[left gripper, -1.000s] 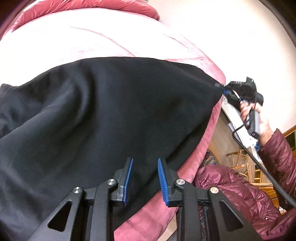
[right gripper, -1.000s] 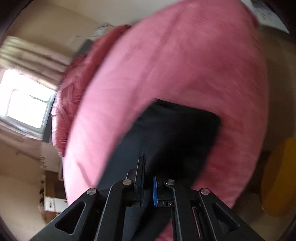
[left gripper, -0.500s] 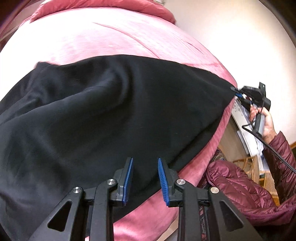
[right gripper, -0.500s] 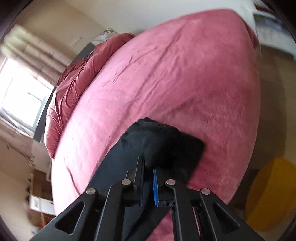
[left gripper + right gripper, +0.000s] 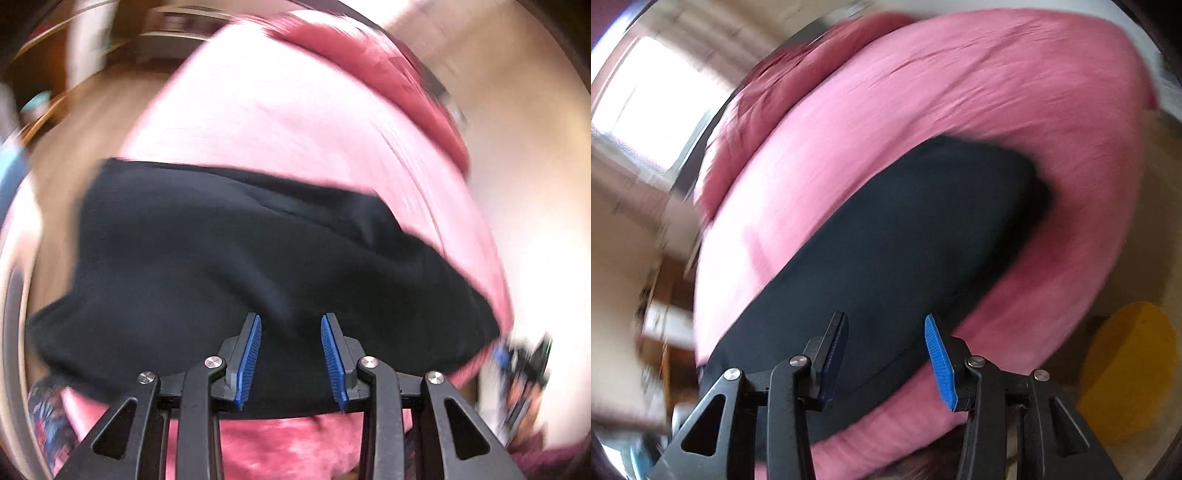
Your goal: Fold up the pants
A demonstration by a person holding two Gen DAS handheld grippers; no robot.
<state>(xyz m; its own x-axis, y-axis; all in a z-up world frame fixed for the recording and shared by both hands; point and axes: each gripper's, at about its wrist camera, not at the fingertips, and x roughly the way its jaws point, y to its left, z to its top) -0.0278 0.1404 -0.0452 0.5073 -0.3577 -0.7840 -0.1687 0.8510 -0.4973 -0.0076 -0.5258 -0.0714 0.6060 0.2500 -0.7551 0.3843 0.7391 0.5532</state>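
The black pants [image 5: 240,266] are spread flat on the pink bedspread [image 5: 280,122], near its front edge. In the left wrist view, the left gripper [image 5: 291,363] is held above the cloth, its blue pads [image 5: 249,363] parted with nothing pinched between them; the jaws have just been opening. At the far right edge the right gripper [image 5: 524,363] is seen blurred. In the right wrist view, the right gripper [image 5: 886,362] is likewise parted over the pants [image 5: 905,240], nothing clamped, its jaws having just been opening. A yellow object [image 5: 1134,369] is seen blurred, lower right.
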